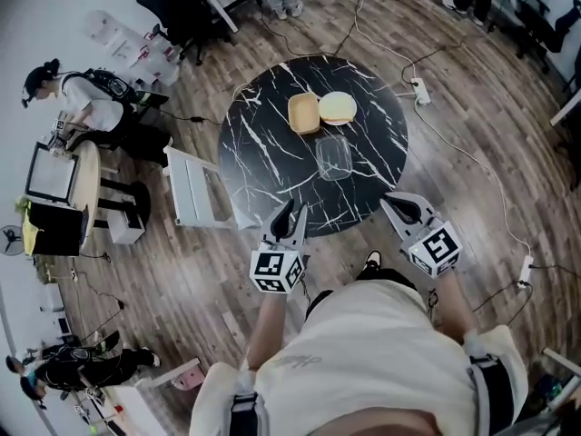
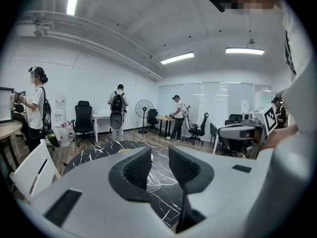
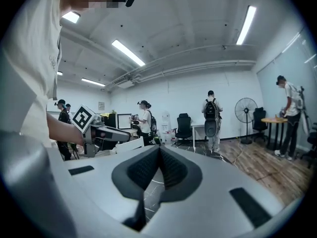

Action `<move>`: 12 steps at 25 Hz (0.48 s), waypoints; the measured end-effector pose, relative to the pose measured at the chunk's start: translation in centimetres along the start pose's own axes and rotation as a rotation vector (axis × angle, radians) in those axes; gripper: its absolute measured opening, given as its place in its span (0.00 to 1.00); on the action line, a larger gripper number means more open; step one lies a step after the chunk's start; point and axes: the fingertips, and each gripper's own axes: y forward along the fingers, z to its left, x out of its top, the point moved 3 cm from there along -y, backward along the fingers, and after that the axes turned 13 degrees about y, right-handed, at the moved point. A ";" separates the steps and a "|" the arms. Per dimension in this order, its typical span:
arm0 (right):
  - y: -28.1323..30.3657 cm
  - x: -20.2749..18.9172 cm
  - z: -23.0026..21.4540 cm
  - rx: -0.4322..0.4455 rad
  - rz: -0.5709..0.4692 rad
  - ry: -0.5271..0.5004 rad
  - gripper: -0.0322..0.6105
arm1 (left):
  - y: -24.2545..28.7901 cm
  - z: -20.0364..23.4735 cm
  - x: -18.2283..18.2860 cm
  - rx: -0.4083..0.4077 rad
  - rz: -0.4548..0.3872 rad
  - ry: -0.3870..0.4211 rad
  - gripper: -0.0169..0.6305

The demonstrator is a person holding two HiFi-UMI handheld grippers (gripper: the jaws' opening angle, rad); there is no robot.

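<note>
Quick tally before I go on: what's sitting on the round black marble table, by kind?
Tan rectangular open container: 1
Cream round dish: 1
Clear plastic box: 1
Total: 3

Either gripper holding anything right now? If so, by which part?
Nothing held. Left gripper is open and empty; right gripper is shut on nothing. The clear container lies untouched on the table.

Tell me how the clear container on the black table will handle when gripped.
The clear container looks thin-walled and empty, so it is probably light and apt to flex if squeezed. On the glossy table it may slide when pushed.
</note>
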 end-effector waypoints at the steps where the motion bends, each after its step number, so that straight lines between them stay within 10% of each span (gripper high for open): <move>1: 0.5 0.2 -0.7 0.010 0.002 -0.001 0.06 | 0.6 0.2 0.0 0.011 0.005 -0.004 0.22; 12: 3.9 -0.2 -5.0 0.081 0.030 0.048 0.06 | 4.2 1.7 -1.3 0.077 0.091 -0.045 0.22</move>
